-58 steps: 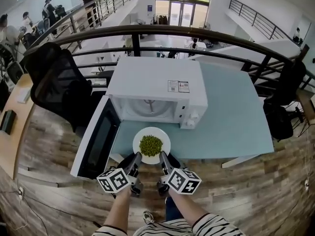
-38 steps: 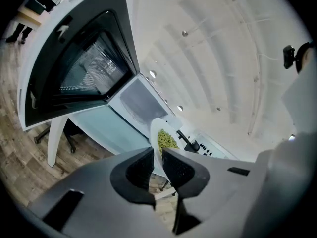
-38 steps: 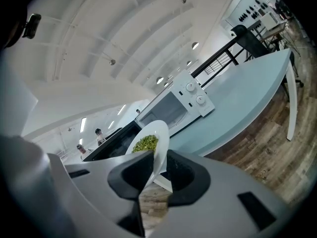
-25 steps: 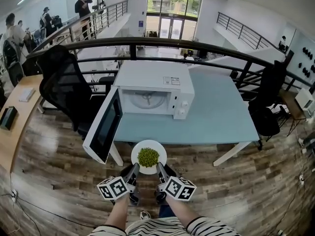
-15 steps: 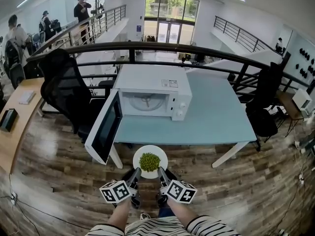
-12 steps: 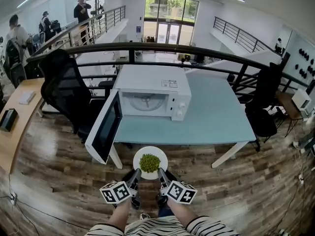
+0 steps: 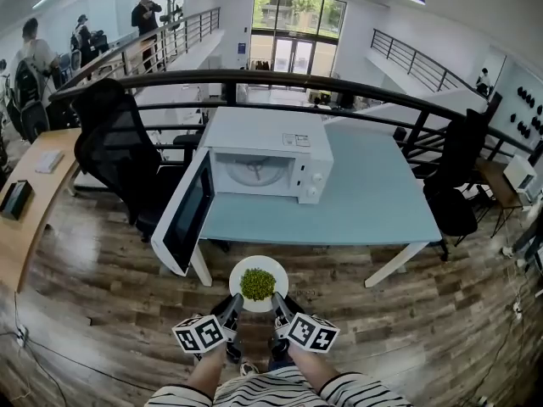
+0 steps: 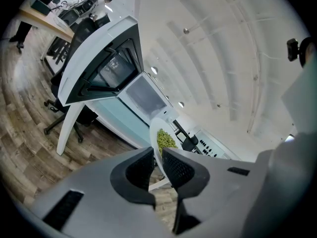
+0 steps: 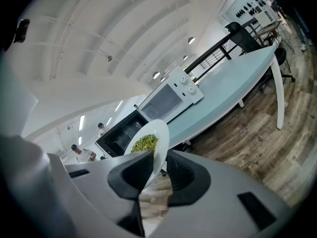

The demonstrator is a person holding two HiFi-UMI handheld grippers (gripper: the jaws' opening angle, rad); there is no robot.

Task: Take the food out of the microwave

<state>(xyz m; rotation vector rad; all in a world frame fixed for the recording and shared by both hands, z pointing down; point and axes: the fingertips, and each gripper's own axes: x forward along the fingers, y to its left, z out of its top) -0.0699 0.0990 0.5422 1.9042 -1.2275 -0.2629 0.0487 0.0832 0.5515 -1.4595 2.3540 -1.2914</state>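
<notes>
Head view: a round white plate (image 7: 275,269) with a mound of green peas (image 7: 257,284) at its centre hangs over the wood floor (image 7: 102,312), just off the table (image 7: 373,195) and open microwave (image 7: 265,161), with the left gripper (image 7: 233,302) and right gripper (image 7: 278,303) at its near rim. Left gripper view: jaws pinch the thin rim. Right gripper view: jaws clamp the rim too

White plate (image 7: 259,284) of green food (image 7: 257,283), airborne.

The round ceramic plate (image 7: 235,281) is coloured white, its heaped peas (image 7: 257,283) green. The rectangular tabletop (image 7: 373,202) is tinted pale blue.
</notes>
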